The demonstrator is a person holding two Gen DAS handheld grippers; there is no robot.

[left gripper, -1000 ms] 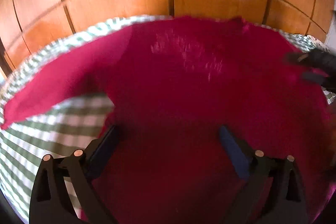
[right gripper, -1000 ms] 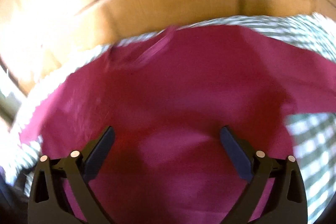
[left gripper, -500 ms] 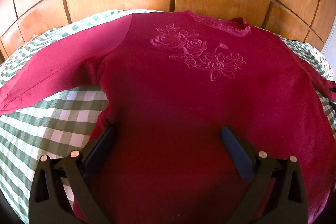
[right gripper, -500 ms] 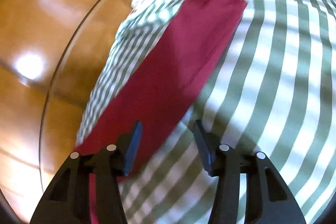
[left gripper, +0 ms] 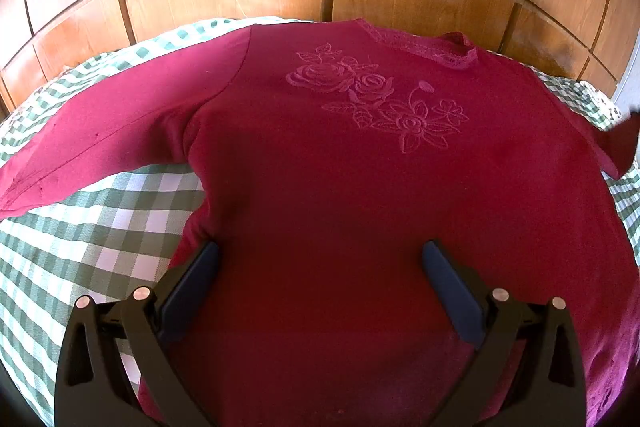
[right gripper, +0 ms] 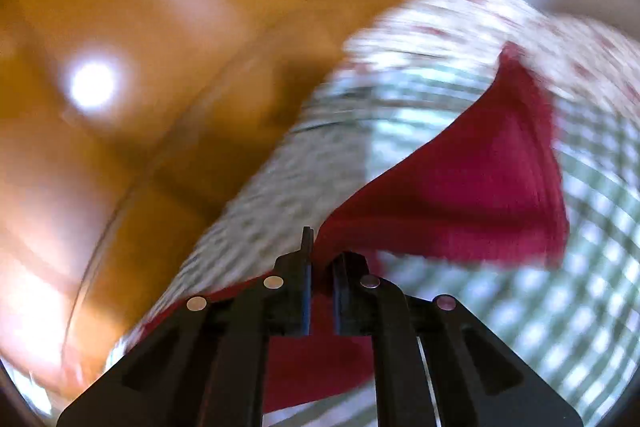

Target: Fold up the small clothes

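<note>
Your right gripper (right gripper: pixel 320 259) pinches the sleeve (right gripper: pixel 472 199) of the crimson embroidered long-sleeved top (left gripper: pixel 360 187) lying flat on the green checked bedspread (left gripper: pixel 92 231); your left gripper (left gripper: pixel 320 271) hovers spread wide. Yank fast and the body may drag askew.

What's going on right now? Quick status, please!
Left gripper open, hovering over the red sweater. Right gripper shut on the right sleeve, lifting it off the checked cloth. Nothing in the way.

The crimson rose-embroidered sweater (left gripper: pixel 320 167) lies flat, front up, one sleeve (right gripper: pixel 472 195) pinched and lifted.
</note>
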